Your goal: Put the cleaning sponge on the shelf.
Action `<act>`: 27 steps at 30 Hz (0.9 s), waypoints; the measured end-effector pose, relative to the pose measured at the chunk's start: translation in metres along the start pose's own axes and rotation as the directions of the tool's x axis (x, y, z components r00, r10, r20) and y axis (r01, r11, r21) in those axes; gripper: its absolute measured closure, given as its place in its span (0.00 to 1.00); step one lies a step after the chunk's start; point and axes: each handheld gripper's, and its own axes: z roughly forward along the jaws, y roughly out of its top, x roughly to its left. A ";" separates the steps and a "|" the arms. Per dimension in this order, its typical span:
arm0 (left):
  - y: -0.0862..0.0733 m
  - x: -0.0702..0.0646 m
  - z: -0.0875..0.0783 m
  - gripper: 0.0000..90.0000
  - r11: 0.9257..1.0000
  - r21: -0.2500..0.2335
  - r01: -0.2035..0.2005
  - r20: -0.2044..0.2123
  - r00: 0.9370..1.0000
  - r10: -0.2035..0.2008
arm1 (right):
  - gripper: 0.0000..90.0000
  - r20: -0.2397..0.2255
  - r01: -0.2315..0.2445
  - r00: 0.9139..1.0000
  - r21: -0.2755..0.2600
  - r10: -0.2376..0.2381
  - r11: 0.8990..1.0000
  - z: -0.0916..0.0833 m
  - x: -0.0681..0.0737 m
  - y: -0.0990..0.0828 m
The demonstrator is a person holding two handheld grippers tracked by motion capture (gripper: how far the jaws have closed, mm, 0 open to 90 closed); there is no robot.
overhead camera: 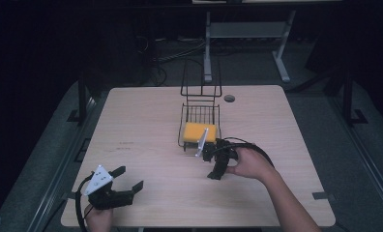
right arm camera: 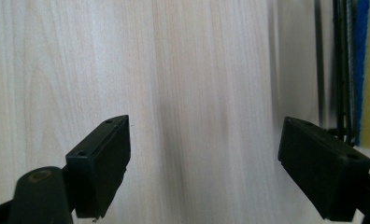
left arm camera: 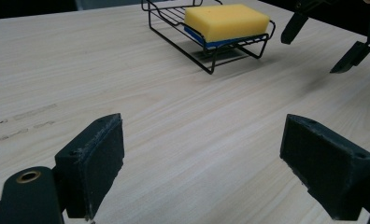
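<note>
Dark lab, bare wooden table (overhead camera: 146, 145), floor cables (overhead camera: 175, 55), metal stands (overhead camera: 208, 48)

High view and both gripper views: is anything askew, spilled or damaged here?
Nothing stands out. The yellow sponge lies flat in the black wire rack, which stands upright on the table. The left hand-held gripper and right hand-held gripper are open and empty.

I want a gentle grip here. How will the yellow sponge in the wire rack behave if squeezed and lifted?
The yellow sponge looks like soft foam, so it probably compresses and weighs little. Its blue scouring layer underneath may be stiffer. The light wire rack might shift if nudged.
</note>
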 end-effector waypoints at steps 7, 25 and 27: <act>0.000 0.000 -0.001 0.14 1.000 0.000 -0.001 -0.001 1.000 0.001 | 0.19 0.001 -0.017 1.000 -0.008 0.017 1.000 -0.001 0.002 -0.007; 0.000 -0.001 -0.001 0.14 1.000 0.002 -0.006 -0.003 1.000 0.006 | 0.19 0.013 -0.065 0.998 -0.029 0.065 0.997 -0.006 0.012 -0.035; 0.000 -0.001 -0.001 0.14 1.000 0.002 -0.006 -0.004 1.000 0.006 | 0.19 0.017 -0.069 0.997 -0.031 0.069 0.997 -0.006 0.013 -0.039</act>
